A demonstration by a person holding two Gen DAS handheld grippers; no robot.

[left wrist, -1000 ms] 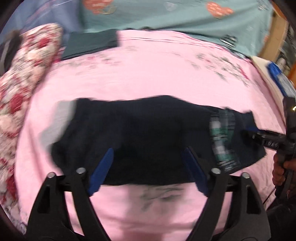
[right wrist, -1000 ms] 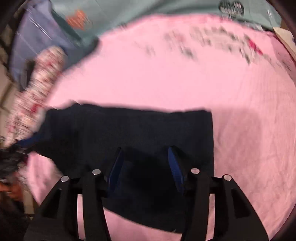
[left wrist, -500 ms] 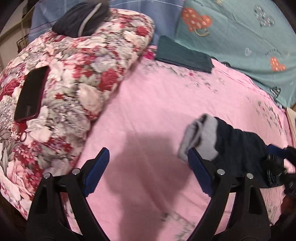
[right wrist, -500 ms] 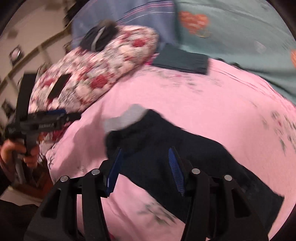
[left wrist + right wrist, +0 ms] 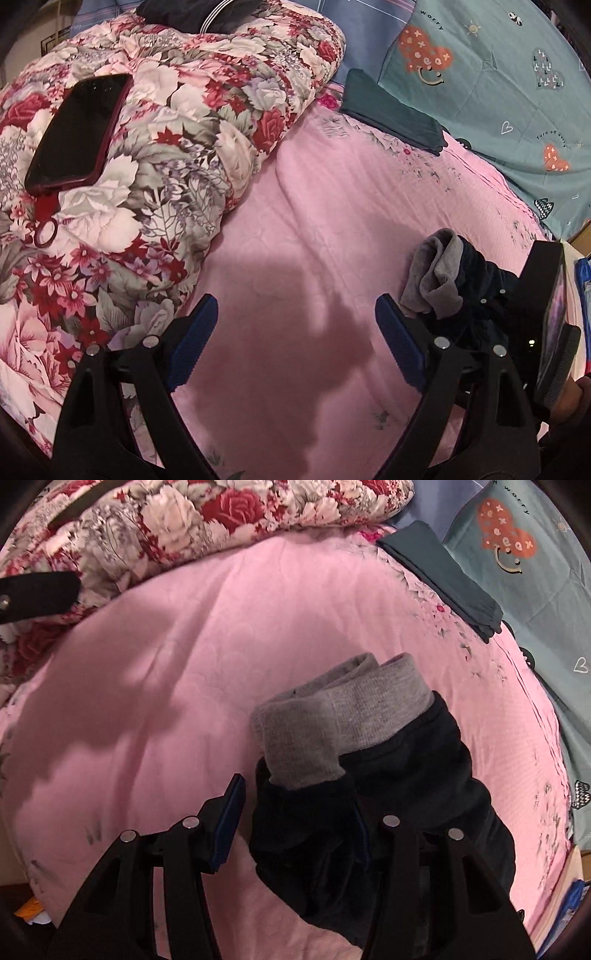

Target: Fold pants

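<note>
The dark navy pants [image 5: 388,794] lie on the pink sheet [image 5: 184,664], with their grey ribbed cuffs [image 5: 332,723] bunched at the near end. My right gripper [image 5: 299,801] is down on the leg just behind the cuffs. Dark cloth sits between its fingers and hides the right pad. The left blue pad [image 5: 229,823] stands a little clear of the cloth. My left gripper [image 5: 293,306] hangs open over bare pink sheet, nothing between its fingers, left of the cuffs [image 5: 432,284]. The right tool's black body [image 5: 543,295] shows at the far right.
A floral quilt [image 5: 166,147] is heaped on the left with a phone in a red case [image 5: 77,129] on it. A folded dark teal cloth [image 5: 391,110] lies at the back. A teal blanket with hearts [image 5: 498,74] runs along the far side.
My left gripper moved off the pants onto bare sheet beside the quilt and stands slightly wider. My right gripper travelled along the pants to the cuff end. Both views rolled.
</note>
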